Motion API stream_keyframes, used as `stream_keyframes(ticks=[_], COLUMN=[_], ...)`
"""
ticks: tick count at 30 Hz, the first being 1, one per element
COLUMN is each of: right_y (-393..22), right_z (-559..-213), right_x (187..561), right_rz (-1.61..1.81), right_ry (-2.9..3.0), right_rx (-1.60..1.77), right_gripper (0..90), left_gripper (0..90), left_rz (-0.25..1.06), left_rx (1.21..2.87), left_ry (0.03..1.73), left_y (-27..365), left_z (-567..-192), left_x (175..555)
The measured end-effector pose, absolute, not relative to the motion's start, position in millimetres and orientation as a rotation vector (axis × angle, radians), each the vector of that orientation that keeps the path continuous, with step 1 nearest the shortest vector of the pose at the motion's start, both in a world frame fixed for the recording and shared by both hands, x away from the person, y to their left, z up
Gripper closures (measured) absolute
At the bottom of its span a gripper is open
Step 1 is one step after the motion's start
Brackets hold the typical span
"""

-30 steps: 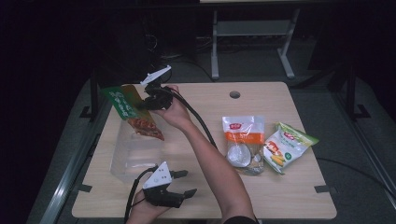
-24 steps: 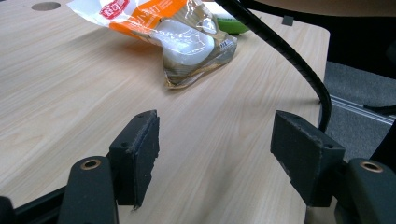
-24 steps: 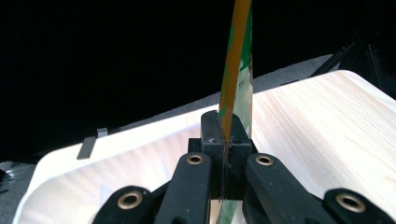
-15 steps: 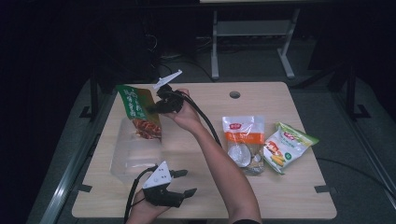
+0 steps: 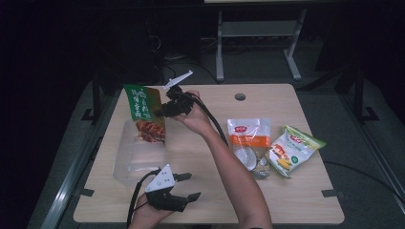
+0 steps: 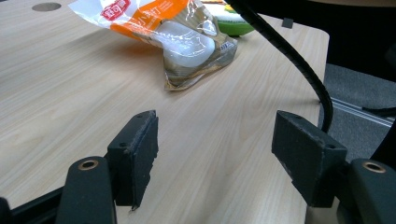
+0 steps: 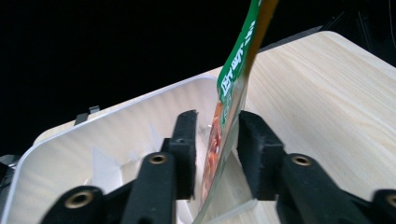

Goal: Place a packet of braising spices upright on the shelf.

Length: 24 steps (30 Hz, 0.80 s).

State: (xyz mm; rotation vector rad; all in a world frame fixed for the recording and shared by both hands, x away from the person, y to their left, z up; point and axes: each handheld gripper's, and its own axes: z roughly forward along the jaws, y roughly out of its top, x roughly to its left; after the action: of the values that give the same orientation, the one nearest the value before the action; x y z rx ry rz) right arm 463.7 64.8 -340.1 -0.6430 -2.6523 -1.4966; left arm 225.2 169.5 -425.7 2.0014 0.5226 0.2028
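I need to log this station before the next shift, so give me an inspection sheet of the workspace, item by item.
Surface: light wooden table with a round cable hole at the far edge.
Job's things: green snack pouch with a red food picture, upright over the clear plastic bin at the table's left.
Clutter: orange-and-clear packet of white pieces and a green-and-white corn snack bag, lying side by side at the right.
Grippers: right claw has just been opening, the pouch between its jaws, one pad apart from it; left claw open, nothing between its jaws.
Cables: black, trailing from each claw.
Surroundings: dark floor, grey metal frame beyond the table.
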Motion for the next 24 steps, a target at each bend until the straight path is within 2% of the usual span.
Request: stream_keyframes(ticks=[8, 24], right_y=[43, -7], right_z=[-338, -334], right_x=[457, 429], right_rz=[-1.480, -1.513], right_ry=[-2.621, -2.561], right_rx=[-0.667, -0.633], right_gripper=[60.0, 58.2], left_gripper=[30.6, 29.3], left_rz=[0.201, 0.203], left_rx=[2.008, 2.030], left_ry=[0.516, 0.496], left_y=[168, 166], left_z=[-426, -427], left_x=[226, 225])
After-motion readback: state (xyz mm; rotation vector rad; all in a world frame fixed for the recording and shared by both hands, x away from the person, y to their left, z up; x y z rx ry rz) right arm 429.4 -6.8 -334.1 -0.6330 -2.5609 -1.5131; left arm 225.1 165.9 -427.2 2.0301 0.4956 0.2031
